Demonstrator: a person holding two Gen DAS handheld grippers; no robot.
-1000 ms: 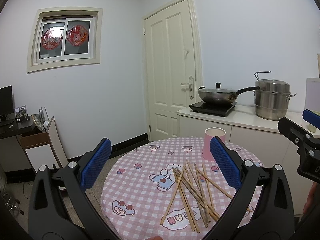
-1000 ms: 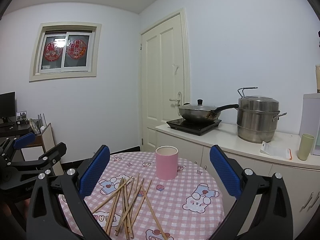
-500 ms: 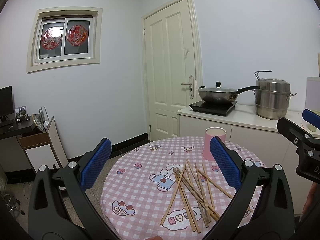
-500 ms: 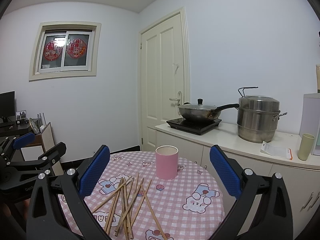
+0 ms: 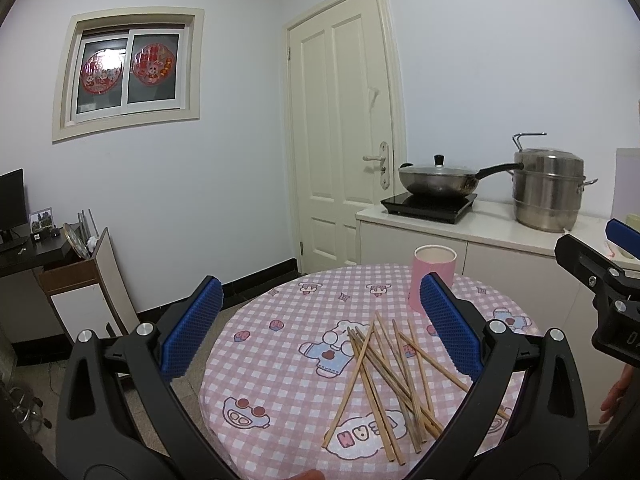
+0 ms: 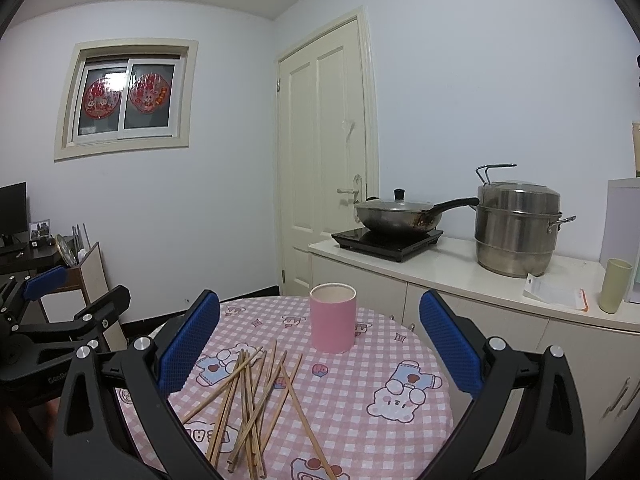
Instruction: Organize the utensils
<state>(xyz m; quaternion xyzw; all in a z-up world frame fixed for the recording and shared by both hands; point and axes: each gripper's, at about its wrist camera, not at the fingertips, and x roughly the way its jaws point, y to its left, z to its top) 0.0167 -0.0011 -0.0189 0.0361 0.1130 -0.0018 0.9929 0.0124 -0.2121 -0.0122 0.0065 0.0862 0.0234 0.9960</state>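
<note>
Nearest to the cameras, the left gripper [image 5: 318,320] and the right gripper [image 6: 320,334] are both seen spread wide, with nothing held between the blue pads [image 6: 188,344], and both are kept above the near edge of the round table [image 6: 400,424], which is covered with a pink checked cloth. On this cloth, on the near side of the pink cup [image 6: 332,317], a loose heap of wooden chopsticks [image 6: 250,396] is lying; the sticks are crossed over each other and point in several directions. The pink cup is standing upright and looks empty from here, just behind the far ends of the sticks. It is judged that no stick has been collected yet, so the step in hand is the first pick. For this to be done well, a stick lying on top of the heap should be chosen, and it should be pinched near its middle so that it does not swing. The sticks are thin and flat on the cloth, so the pads must be brought very low before closing. Behind the cup, a wok [image 6: 396,216] and a steel steamer pot [image 6: 516,228] are seen on the counter [image 6: 452,264], well apart from the work.
</note>
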